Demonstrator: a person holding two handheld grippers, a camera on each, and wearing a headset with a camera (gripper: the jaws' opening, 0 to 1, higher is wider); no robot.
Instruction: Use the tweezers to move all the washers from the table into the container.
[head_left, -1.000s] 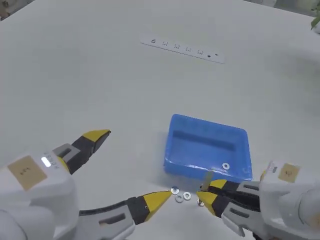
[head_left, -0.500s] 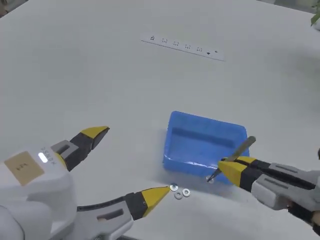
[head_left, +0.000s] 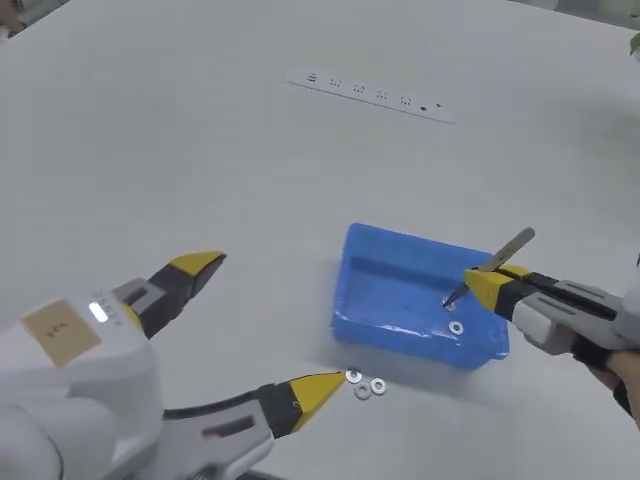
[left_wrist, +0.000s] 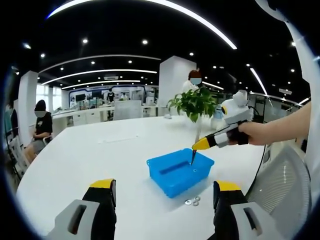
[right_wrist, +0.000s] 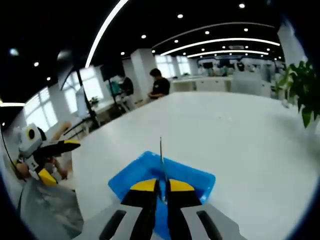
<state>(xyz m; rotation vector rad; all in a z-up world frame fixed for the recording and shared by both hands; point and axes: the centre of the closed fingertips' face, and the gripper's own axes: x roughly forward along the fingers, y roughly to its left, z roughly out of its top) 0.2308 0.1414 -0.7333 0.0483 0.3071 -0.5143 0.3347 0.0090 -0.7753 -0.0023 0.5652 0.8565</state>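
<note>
Over the surface (head_left: 150, 150) our left tool (head_left: 275, 320) gapes wide and empty near the blue container (head_left: 415, 240). Our right tool (head_left: 483, 283) clamps the tweezers (head_left: 512, 246), tips inside above one washer (head_left: 456, 327). A clumsy withdrawal could flick it out, or tip the container onto the three washers (head_left: 365, 385) outside.

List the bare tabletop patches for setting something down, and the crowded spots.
Bare: the stretch between the power strip and the blue container, and the table left of the container. Crowded: the container's near side, where loose washers lie by the left gripper, and over the container, where the right gripper holds tweezers.
</note>
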